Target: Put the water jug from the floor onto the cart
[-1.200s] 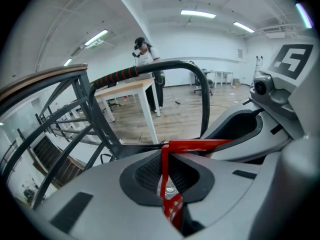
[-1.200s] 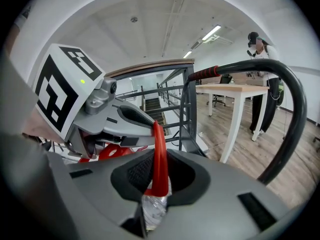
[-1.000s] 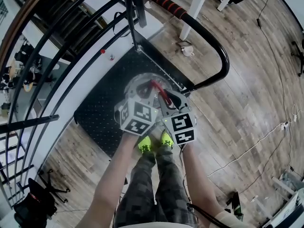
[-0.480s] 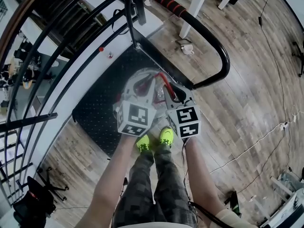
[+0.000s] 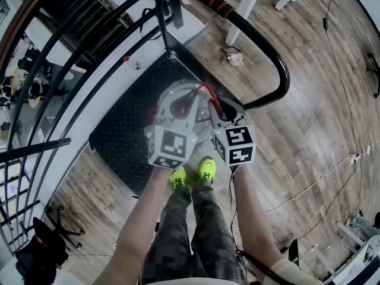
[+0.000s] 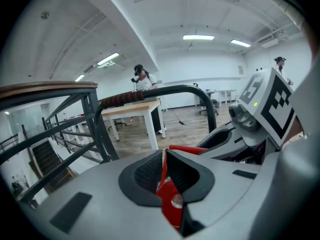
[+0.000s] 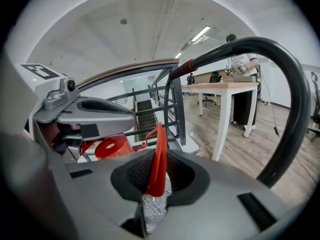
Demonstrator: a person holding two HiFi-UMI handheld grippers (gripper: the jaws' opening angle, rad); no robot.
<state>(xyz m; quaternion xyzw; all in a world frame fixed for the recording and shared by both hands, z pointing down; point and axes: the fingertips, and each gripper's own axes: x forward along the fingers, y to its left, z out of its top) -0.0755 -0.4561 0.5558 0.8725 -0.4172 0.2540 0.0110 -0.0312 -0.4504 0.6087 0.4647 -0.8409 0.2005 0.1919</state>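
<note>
The water jug (image 5: 189,103), a clear plastic body with a red cap (image 7: 112,146) and a thin red carry handle (image 5: 208,98), is seen hanging over the near right part of the cart's black studded deck (image 5: 124,129). Whether its base already rests on the deck cannot be told, since it is hidden by the grippers.

The handle is clamped from both sides. The left gripper (image 6: 166,181) is closed tight on the red strap. The right gripper (image 7: 156,161) is closed on another stretch of the same strap, with crinkled clear plastic showing just beneath its jaws.

The jug is judged to be heavy if filled, and its contents are likely to slosh and shift. The walls look thin, smooth and yielding, so a hold on the body would probably slip or dent. The strap is narrow and flexible, so swinging is to be expected. It is best taken close to the neck at two points, as it is now.

From the jug, the person's yellow-green shoes (image 5: 193,174) are found at 6 o'clock, the cart's curved push bar (image 5: 280,70) at 2 o'clock, and a white table leg (image 5: 242,8) at 1 o'clock. A dark railing (image 5: 59,76) runs at 10 o'clock, and the wooden floor (image 5: 314,135) spreads toward 3 o'clock.
</note>
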